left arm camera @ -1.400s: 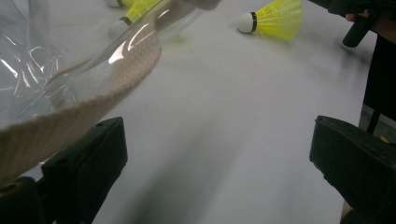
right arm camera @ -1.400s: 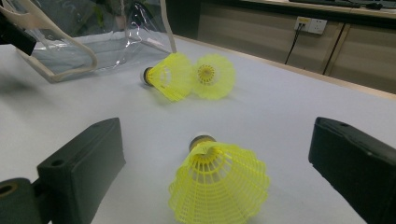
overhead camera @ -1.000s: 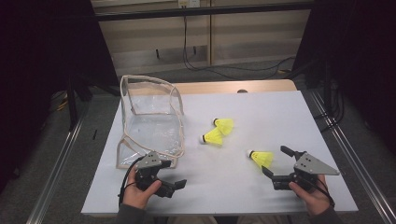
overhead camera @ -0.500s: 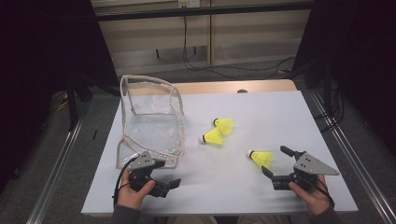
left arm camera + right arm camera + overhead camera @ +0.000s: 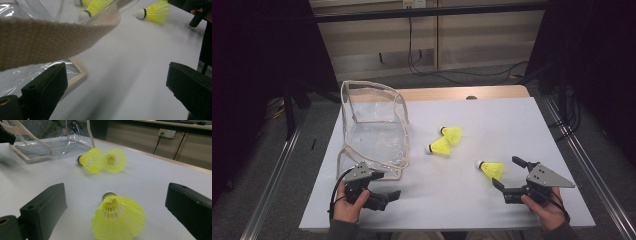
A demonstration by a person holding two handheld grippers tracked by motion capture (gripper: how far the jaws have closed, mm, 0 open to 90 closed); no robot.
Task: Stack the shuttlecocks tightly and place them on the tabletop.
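So the right tongs (image 5: 116, 212) sit wide open on the tabletop (image 5: 512, 125) with the nearest yellow shuttlecock (image 5: 117, 216) lying on its side right between the jaws, skirt toward the camera, so it looks lined up for a pinch. The other two shuttlecocks (image 5: 446, 141) lie touching each other mid-table. The left tongs (image 5: 116, 92) are also spread open, holding nothing, parked at the near rim of the clear pouch (image 5: 374, 132), its tan strap (image 5: 50, 40) hanging just ahead of them, probably to steady or hold the mouth open for drop-ins.
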